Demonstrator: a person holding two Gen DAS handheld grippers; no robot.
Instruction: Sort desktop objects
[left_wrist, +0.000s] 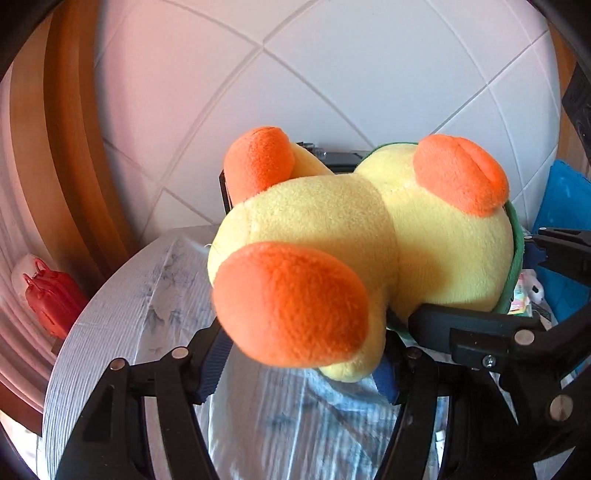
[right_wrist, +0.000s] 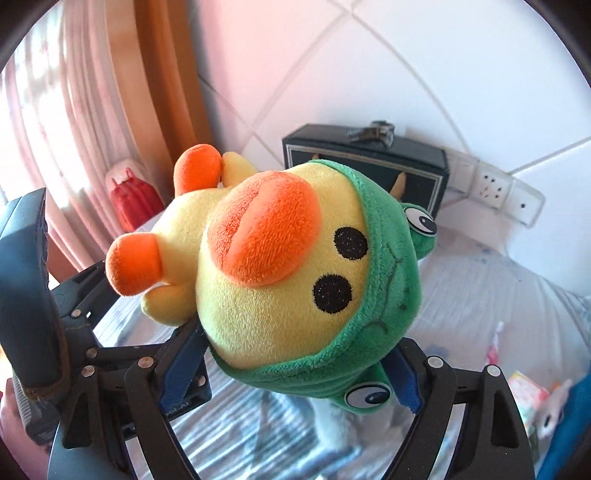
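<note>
A yellow plush duck (left_wrist: 332, 229) with orange feet, an orange beak and a green frog hood (right_wrist: 391, 295) hangs in the air above the table, held from both ends. My left gripper (left_wrist: 299, 369) is shut on its lower body, just behind one orange foot (left_wrist: 291, 302). My right gripper (right_wrist: 291, 373) is shut on the hooded head, with its blue pads (right_wrist: 404, 376) pressed into the green fabric. The left wrist view shows the duck's underside. Its face (right_wrist: 280, 258) shows in the right wrist view.
Below lies a table with a pale striped cloth (left_wrist: 129, 295). A black box (right_wrist: 369, 162) stands against the tiled wall beside a socket strip (right_wrist: 491, 188). A red bag (right_wrist: 131, 203) sits by the curtain. Small toys (right_wrist: 546, 406) and a blue object (left_wrist: 565, 221) are at the right.
</note>
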